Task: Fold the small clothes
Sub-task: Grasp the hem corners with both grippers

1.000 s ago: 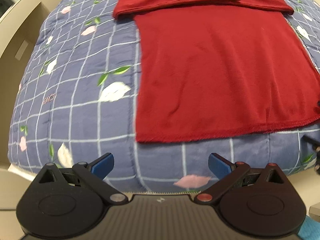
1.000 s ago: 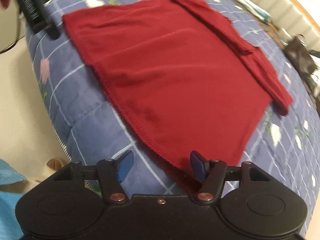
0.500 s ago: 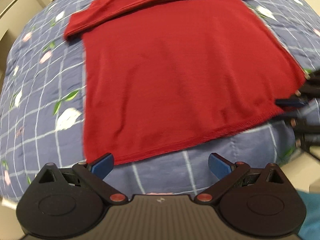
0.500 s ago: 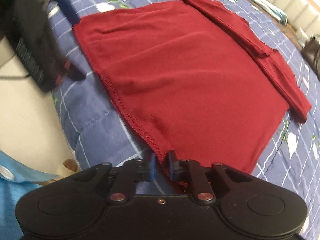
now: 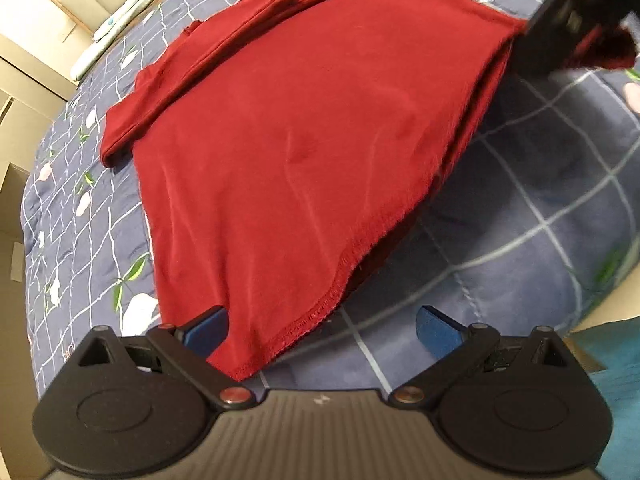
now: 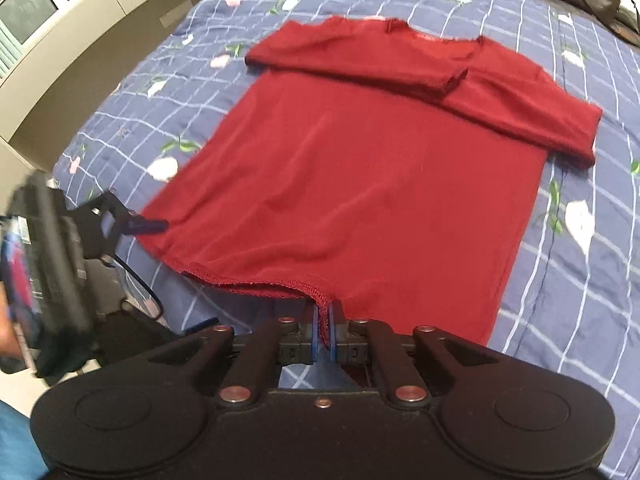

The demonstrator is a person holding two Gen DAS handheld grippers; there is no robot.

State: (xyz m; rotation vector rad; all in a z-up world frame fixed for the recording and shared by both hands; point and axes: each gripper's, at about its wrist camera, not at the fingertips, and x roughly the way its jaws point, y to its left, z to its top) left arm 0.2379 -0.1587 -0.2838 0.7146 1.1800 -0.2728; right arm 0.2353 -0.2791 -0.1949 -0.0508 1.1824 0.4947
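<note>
Here we see the red shirt [image 6: 360, 184] flat on the checked quilt [image 6: 580, 280], sleeves folded across its chest. Our right gripper [image 6: 325, 332] pinches the hem; our left gripper [image 5: 320, 330] is spread wide at the hem's other corner.

Even, soft indoor light fills both views, without glare or hard shadows. Fisheye bending curves the quilt [image 6: 560, 288] at the edges. The left gripper [image 6: 132, 226] smears with motion blur in the right view; far corners look soft
</note>
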